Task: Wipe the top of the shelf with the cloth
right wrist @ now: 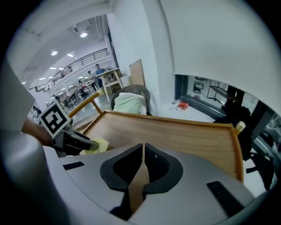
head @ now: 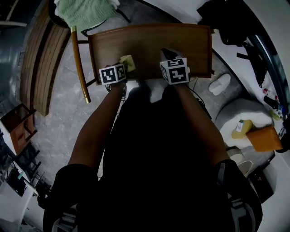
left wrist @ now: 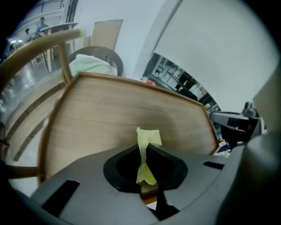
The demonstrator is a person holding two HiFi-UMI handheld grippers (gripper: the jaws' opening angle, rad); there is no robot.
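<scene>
The shelf top [head: 149, 45] is a brown wooden board with a raised rim, seen from above in the head view. My left gripper [head: 123, 68] is shut on a pale yellow cloth [head: 128, 62] at the board's near left part. In the left gripper view the cloth [left wrist: 145, 151] sticks up as a thin fold pinched between the closed jaws, above the wooden top [left wrist: 127, 118]. My right gripper [head: 168, 59] is shut with nothing in it, over the near middle of the board. The right gripper view shows its jaws meeting [right wrist: 143, 165], and the left gripper with the cloth [right wrist: 97, 144].
A wooden chair [head: 43, 54] with a curved armrest stands left of the shelf. A green cushion [head: 86, 11] lies beyond the shelf's far left corner. White slippers [head: 220, 83] and a yellow box [head: 242, 129] lie on the floor at right.
</scene>
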